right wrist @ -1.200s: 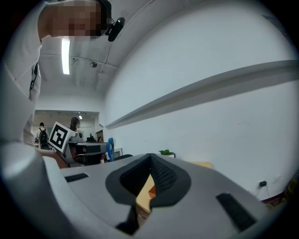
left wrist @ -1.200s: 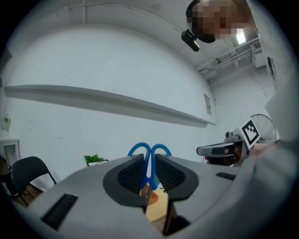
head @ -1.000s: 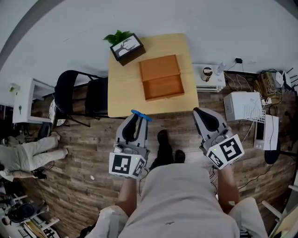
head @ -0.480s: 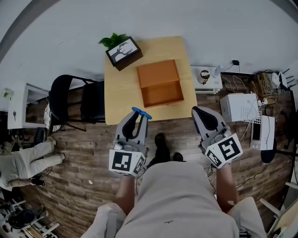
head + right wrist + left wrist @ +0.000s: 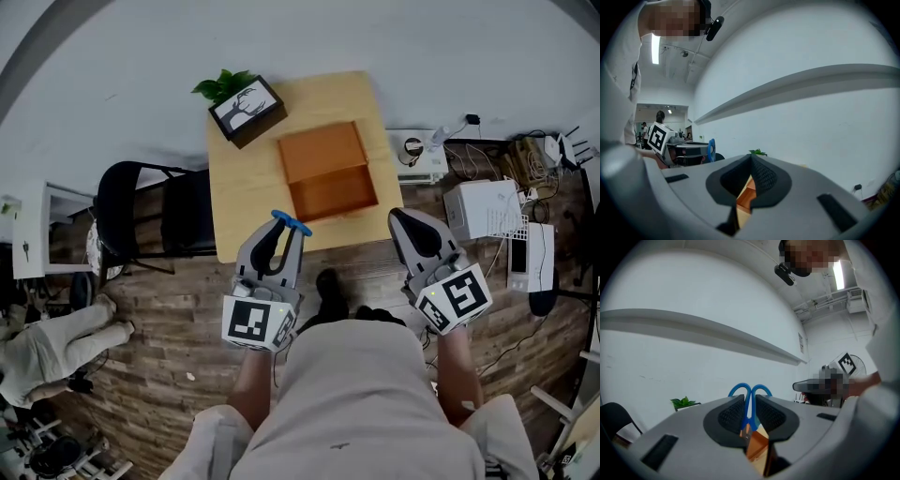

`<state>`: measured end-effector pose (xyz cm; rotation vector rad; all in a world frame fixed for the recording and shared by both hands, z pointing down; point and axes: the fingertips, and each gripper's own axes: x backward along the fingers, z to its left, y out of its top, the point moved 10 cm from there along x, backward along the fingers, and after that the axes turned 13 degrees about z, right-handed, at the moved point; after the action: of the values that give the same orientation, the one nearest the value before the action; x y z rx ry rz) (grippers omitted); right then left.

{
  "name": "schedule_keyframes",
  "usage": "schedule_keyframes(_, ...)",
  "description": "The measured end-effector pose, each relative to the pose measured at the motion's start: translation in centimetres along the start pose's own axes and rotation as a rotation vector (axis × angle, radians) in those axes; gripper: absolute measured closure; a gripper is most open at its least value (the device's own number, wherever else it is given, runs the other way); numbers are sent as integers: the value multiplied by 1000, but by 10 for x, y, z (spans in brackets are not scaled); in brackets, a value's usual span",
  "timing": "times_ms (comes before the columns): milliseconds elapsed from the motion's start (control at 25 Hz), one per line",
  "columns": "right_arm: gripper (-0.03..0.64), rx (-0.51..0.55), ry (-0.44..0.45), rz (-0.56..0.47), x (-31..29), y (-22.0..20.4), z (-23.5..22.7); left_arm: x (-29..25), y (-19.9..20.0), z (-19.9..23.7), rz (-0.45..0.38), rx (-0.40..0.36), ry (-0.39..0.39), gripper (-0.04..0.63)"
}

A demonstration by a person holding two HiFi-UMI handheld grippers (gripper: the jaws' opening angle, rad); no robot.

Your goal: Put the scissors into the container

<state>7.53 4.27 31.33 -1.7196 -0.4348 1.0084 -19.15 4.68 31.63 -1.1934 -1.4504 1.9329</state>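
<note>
Blue-handled scissors [image 5: 289, 224] stick out of my left gripper [image 5: 279, 244], which is shut on them just before the near edge of the light wooden table [image 5: 244, 197]. In the left gripper view the blue handle loops [image 5: 750, 393] rise between the left gripper's [image 5: 750, 417] closed pads. The container, an open orange wooden box [image 5: 325, 172], lies on the table beyond both grippers. A bit of the orange box [image 5: 758, 449] shows under the left jaws. My right gripper [image 5: 415, 233] is shut on nothing, off the table's near right corner; its view shows the right gripper [image 5: 751, 174], the box [image 5: 746, 198] and the scissors [image 5: 711, 150].
A potted plant in a black box [image 5: 240, 103] stands at the table's far left corner. A black chair [image 5: 150, 202] sits left of the table. White appliances [image 5: 489, 210] and cables lie on the floor at the right. A person [image 5: 47, 333] is low at the left.
The table and box have shifted down in the head view, closer to both grippers. The left gripper keeps its hold on the scissors; the right stays shut.
</note>
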Motion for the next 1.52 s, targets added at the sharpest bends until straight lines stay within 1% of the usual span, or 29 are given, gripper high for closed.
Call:
schedule_keyframes(240,618,-18,-21,12,-9,-2,7,-10,-7,10,44,-52,-23,520)
schedule_keyframes(360,618,-28,-24,24,-11,-7,8,-16,-13,10,71,-63,-34,520)
schedule_keyframes(560,618,-44,-25,44,-16,-10,6,-27,-17,9,136,-108,-51,520)
schedule_keyframes(760,618,-57,-18,55,-23,-11,-3,-48,-27,9,255,-189,-36,520)
schedule_keyframes(840,618,-60,-13,60,-25,-11,-9,-58,-31,9,299,-210,-33,520)
schedule_keyframes(1120,618,-58,16,71,-39,-7,-36,-94,-40,5,416,-279,-25,520)
schedule_keyframes(1360,618,-52,50,86,-53,-5,-63,-130,-57,0,551,-353,-9,520)
schedule_keyframes(1520,618,-45,81,95,-64,-1,-81,-153,-65,-5,616,-398,0,520)
